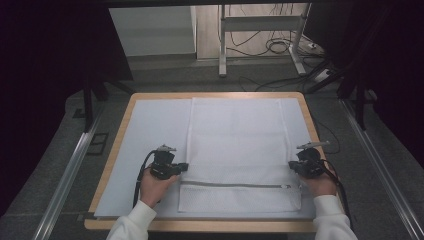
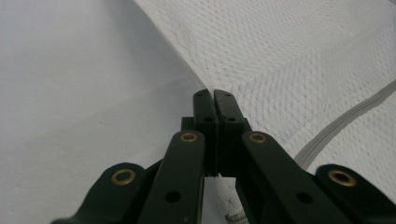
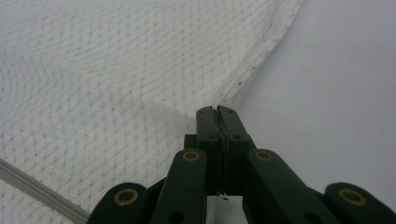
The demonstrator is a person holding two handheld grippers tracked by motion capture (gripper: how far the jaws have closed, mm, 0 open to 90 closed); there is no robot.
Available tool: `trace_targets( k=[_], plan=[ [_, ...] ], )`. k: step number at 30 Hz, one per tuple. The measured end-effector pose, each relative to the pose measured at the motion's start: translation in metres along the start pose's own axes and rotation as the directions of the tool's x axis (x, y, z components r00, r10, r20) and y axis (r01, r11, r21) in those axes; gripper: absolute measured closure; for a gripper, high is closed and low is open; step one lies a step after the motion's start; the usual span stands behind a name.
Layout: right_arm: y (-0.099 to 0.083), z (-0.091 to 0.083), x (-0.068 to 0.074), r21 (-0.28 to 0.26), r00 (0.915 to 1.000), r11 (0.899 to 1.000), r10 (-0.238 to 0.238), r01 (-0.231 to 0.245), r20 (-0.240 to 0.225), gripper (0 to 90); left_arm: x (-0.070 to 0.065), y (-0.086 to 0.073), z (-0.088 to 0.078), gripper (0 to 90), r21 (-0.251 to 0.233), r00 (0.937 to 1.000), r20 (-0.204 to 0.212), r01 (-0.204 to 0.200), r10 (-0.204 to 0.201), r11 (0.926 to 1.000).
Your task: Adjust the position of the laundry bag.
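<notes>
A white mesh bag lies flat on the pale mat, with its grey zipper running across near the front. At the bag's left edge my left gripper is shut, pinching the hem just above the zipper. In the left gripper view the jaws meet on the raised mesh edge, and the zipper passes to the right. My right gripper is shut on the right edge. Thin fabric shows between the right gripper's closed jaws, with mesh spreading left.
The mat covers a wooden table with a rim on all sides. Beyond the far edge stands a metal frame with cables on the floor. Metal rails run along both sides of the table.
</notes>
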State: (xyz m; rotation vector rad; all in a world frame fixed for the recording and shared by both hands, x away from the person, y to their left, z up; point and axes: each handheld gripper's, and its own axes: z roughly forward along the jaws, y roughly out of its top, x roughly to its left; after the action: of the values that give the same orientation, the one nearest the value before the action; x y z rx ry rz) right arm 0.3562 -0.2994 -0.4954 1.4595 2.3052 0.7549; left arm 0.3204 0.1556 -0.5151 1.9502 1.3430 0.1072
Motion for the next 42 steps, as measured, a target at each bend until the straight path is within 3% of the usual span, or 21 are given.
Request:
trace_targets(
  k=[7,12,42],
  plan=[
    [0.004,0.001,0.011,-0.002,0.9998,1.0,-0.019,0.019,0.003,87.6,0.005,-0.003,-0.01,90.0,-0.009,1.0,0.0,0.003,-0.003,1.0],
    [0.006,0.005,0.019,-0.013,0.9995,1.0,-0.023,0.023,-0.023,87.6,0.011,-0.007,-0.015,90.0,-0.006,1.0,-0.005,0.004,-0.004,1.0],
    [0.016,0.019,0.045,-0.026,0.9955,0.997,-0.069,0.067,-0.065,87.5,0.035,-0.014,-0.027,90.0,-0.003,0.9988,-0.024,0.042,-0.042,0.9991]
  ],
)
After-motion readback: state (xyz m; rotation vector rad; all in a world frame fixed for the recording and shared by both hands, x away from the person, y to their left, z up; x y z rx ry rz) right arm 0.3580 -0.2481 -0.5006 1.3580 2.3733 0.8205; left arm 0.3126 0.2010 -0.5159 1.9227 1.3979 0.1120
